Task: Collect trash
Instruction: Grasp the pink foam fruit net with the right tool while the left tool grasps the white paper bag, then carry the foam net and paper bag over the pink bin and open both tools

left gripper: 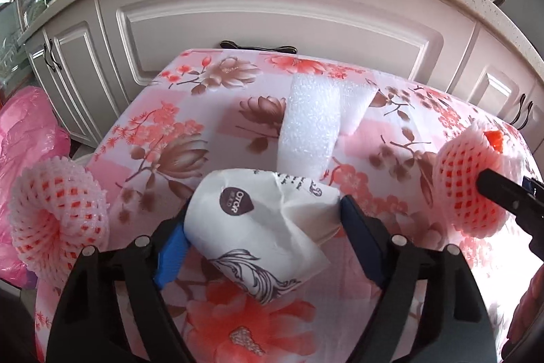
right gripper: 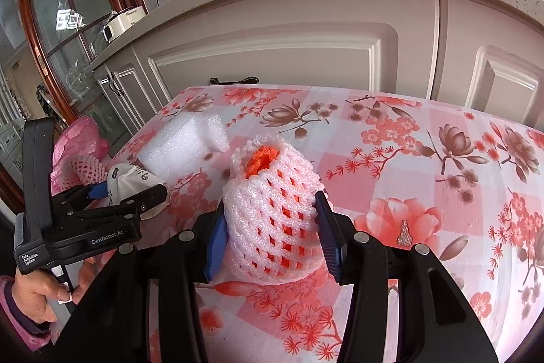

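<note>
Between the fingers of the left gripper (left gripper: 263,227) lies a crumpled white paper wrapper (left gripper: 261,227); both pads appear to touch its sides, so I take it as gripped. The right gripper (right gripper: 272,227) has its fingers narrowed onto a pink foam fruit net (right gripper: 272,220), squeezing it. Beyond the left fingers lies a white foam sheet (left gripper: 309,125); to their left, a second fruit net (left gripper: 57,213) sits at the edge of the bench (left gripper: 391,131), with a pink plastic bag (left gripper: 27,131) lower beside it. This looks like the pickup step; next, both pieces should be lifted and carried, probably to the bag. Both grippers slant downward at the bench.
</note>
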Action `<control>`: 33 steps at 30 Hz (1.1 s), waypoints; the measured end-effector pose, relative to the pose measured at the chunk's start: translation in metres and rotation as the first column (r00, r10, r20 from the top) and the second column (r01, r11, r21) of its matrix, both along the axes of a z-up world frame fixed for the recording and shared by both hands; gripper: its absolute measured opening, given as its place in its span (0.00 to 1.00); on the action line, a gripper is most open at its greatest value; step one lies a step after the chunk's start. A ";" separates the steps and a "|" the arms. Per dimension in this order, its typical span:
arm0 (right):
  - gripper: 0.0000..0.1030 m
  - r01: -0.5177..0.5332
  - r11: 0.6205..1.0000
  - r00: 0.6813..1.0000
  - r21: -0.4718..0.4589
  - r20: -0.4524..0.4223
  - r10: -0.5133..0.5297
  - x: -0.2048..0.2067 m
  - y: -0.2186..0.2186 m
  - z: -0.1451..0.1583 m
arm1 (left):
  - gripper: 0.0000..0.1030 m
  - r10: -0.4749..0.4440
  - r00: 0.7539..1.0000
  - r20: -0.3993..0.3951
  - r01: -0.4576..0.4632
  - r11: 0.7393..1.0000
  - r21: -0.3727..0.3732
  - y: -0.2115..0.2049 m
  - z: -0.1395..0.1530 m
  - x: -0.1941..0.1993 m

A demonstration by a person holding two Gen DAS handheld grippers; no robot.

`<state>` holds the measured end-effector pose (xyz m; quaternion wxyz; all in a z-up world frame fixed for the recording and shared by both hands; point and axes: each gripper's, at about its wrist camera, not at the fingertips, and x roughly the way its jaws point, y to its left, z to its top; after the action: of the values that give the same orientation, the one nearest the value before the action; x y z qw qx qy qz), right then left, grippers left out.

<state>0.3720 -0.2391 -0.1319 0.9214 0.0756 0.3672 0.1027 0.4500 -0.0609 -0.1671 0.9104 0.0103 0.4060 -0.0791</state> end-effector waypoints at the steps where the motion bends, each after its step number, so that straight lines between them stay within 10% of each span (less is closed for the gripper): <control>1: 0.45 0.001 1.000 1.000 0.000 0.001 -0.001 -0.001 0.000 0.001 | 0.77 0.001 1.000 0.016 -0.001 1.000 -0.009 0.001 0.002 -0.003; 33: 0.44 -0.088 0.993 0.981 -0.083 0.164 0.101 -0.143 0.077 0.070 | 0.76 0.070 0.953 0.295 -0.047 0.995 -0.083 0.076 0.099 -0.211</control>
<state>0.2288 -0.1616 -0.0615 0.9454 0.0142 0.2949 0.1383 0.2387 0.0147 -0.0685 0.9628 -0.0242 0.2610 -0.0649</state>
